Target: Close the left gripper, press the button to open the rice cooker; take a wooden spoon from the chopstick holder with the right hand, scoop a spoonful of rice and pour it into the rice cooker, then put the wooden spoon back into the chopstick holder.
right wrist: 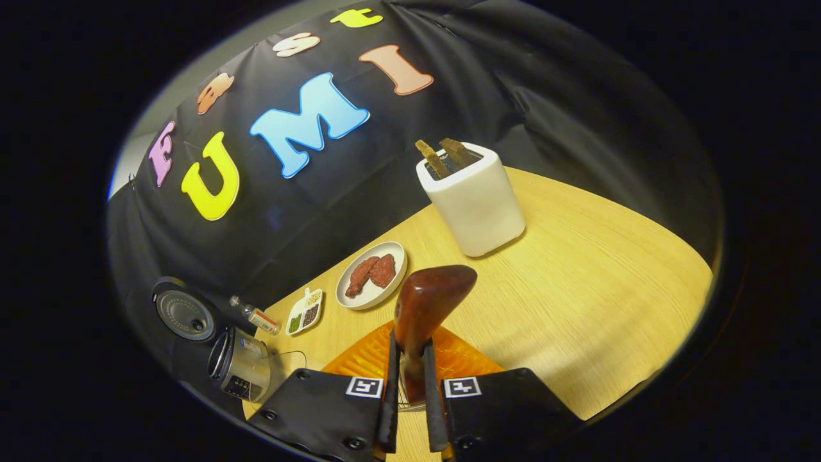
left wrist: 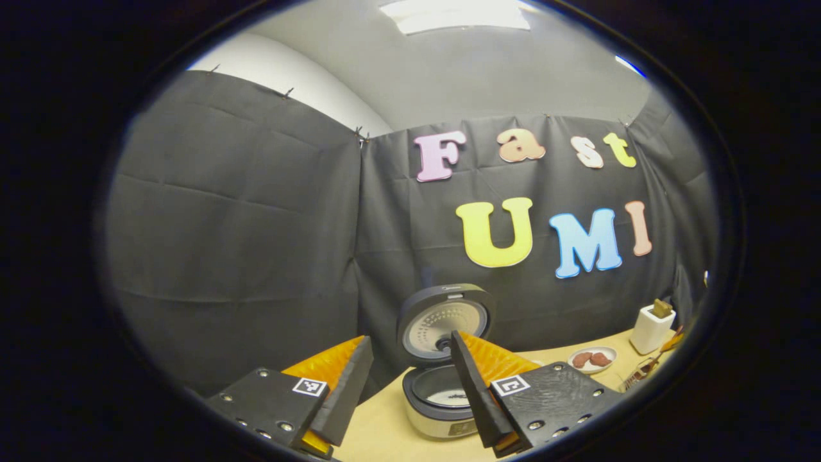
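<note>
In the left gripper view we see our left gripper [left wrist: 410, 359] held above the wooden table [left wrist: 385, 430], its jaws spread wide with nothing between them. Between the two fingers stands the rice cooker [left wrist: 442, 401], its lid [left wrist: 442, 321] raised upright and the inner pot exposed. Further right we see a small plate of reddish-brown pieces [left wrist: 592, 359], then the white chopstick holder [left wrist: 651, 328] near the cloth wall.

In the right gripper view the rice cooker [right wrist: 240, 367] sits far left at the table edge with its lid [right wrist: 185, 312] swung open. Beside it lies a small bottle [right wrist: 256, 316], then a divided dish of seasonings [right wrist: 304, 311], then the plate [right wrist: 372, 274]. Our right gripper [right wrist: 410, 372] has its jaws nearly together, clamped on the handle of the wooden spoon [right wrist: 426, 305], which points forward over the table [right wrist: 596, 289]. To the right, well apart from the spoon, stands the chopstick holder [right wrist: 473, 202] with two wooden utensil ends poking out of its top
</note>
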`<state>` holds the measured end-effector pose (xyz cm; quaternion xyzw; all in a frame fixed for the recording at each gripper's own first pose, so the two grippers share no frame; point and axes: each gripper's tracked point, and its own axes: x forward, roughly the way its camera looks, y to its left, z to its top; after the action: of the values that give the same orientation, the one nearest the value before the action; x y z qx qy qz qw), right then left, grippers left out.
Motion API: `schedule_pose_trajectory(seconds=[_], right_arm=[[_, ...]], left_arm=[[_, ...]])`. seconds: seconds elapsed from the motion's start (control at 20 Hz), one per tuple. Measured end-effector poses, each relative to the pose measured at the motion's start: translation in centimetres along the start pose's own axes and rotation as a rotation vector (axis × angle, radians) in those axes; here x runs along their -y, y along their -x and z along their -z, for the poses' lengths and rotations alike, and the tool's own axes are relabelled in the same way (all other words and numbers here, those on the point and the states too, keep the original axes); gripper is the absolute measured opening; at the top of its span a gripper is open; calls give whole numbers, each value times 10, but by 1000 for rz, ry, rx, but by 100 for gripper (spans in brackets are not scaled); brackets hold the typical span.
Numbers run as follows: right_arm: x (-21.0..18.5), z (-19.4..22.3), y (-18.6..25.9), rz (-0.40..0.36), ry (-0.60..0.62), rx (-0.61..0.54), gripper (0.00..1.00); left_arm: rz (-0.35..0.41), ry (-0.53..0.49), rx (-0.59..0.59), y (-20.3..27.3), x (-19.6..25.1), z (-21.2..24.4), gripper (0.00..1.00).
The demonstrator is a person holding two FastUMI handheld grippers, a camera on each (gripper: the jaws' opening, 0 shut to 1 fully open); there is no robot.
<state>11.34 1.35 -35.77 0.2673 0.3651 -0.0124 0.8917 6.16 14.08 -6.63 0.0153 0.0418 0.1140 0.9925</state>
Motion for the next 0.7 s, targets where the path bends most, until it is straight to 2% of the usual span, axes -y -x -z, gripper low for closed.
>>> schedule_pose_trajectory(seconds=[0.05,0.25,0.5,0.7], right_arm=[[-5,2,9,-11,15,-13,8],[-20,-14,25,-10,146,33,8],[-49,-45,48,-17,261,108,8],[-81,-53,61,-44,325,146,8]], left_arm=[[-1,-2,4,0,-1,0,78],[7,0,18,-3,2,-4,78],[30,8,23,-13,13,-2,78],[51,17,13,-24,18,8,77]])
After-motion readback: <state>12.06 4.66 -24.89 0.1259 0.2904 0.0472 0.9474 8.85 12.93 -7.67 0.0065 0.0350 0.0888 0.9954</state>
